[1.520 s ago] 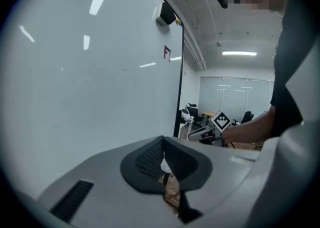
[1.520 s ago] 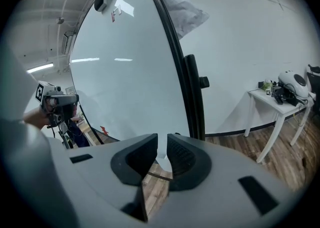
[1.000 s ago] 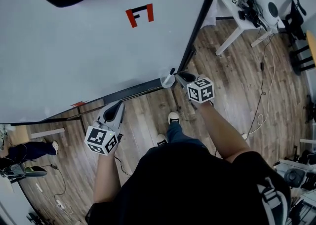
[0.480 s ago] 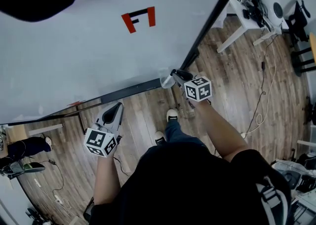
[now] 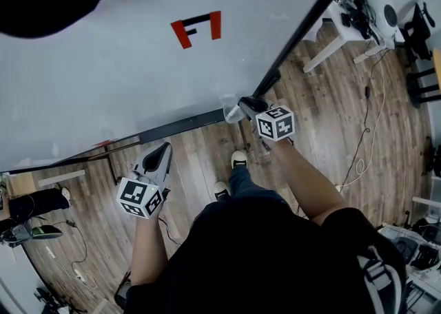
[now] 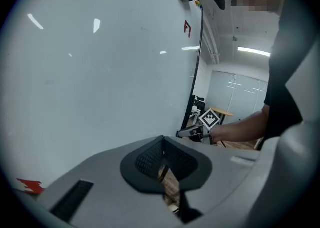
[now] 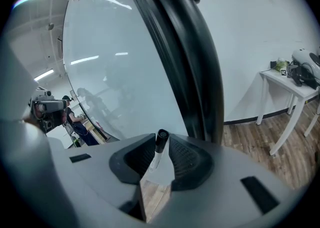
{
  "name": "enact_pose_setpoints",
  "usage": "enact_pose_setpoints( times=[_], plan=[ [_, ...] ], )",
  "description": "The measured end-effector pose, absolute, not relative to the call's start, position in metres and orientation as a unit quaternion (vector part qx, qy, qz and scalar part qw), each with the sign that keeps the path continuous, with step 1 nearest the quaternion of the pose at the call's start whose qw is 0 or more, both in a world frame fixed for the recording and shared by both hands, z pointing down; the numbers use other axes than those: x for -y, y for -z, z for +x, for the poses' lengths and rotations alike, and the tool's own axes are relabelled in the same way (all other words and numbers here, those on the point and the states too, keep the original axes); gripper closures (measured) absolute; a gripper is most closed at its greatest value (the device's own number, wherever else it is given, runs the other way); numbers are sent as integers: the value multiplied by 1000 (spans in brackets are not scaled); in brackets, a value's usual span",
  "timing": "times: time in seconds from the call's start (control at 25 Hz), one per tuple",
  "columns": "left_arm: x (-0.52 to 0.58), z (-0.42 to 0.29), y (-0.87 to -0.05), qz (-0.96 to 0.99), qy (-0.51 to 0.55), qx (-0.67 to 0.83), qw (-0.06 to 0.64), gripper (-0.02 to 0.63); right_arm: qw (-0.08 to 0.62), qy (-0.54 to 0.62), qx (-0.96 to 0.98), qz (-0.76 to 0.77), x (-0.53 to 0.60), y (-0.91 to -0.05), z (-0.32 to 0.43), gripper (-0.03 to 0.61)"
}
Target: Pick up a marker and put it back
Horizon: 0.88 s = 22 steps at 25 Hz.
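Note:
A marker (image 7: 161,144) with a black cap and white body stands upright between the pads of my right gripper (image 7: 162,148), which is shut on the marker. In the head view the right gripper (image 5: 245,107) sits at the right end of the whiteboard's ledge, over a small translucent cup (image 5: 231,113) that holds the marker's lower end. My left gripper (image 5: 160,154) hangs lower left, away from the board's ledge, shut with nothing in it. Its own view shows the pads (image 6: 150,158) meeting.
The large whiteboard (image 5: 124,78) fills the upper left, with a red and black mark (image 5: 197,27) on it and a dark frame (image 5: 303,30) at its right edge. A white table (image 5: 341,23) with gear stands at the far right. Cables (image 5: 365,133) lie on the wood floor.
My right gripper has slid a little left onto the marker in the cup. The marker's top, clear of the jaws a second ago, is now between them. The left gripper has stayed put.

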<state>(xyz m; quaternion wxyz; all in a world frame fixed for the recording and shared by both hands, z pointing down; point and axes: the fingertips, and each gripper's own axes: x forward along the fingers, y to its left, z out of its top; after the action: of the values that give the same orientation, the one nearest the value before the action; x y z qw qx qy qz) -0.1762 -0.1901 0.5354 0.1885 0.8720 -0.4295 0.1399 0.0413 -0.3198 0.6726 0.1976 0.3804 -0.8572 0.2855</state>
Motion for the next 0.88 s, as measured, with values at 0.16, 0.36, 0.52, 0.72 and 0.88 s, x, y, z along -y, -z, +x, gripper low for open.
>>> enact_pose_setpoints(
  times=[0.16, 0.36, 0.52, 0.72, 0.88],
  plan=[
    [189, -177, -536, 872, -139, 430, 190, 601, 199, -284, 858, 380, 320, -672, 41, 500],
    [188, -179, -538, 871, -139, 430, 193, 603, 202, -283, 857, 380, 319, -671, 41, 502],
    [186, -180, -537, 871, -138, 430, 192, 601, 203, -280, 857, 383, 320, -669, 41, 503],
    [183, -183, -535, 872, -137, 430, 189, 601, 204, -272, 857, 387, 320, -664, 41, 509],
    [180, -185, -532, 873, -136, 429, 186, 602, 204, -265, 858, 391, 318, -657, 42, 513]
  ],
)
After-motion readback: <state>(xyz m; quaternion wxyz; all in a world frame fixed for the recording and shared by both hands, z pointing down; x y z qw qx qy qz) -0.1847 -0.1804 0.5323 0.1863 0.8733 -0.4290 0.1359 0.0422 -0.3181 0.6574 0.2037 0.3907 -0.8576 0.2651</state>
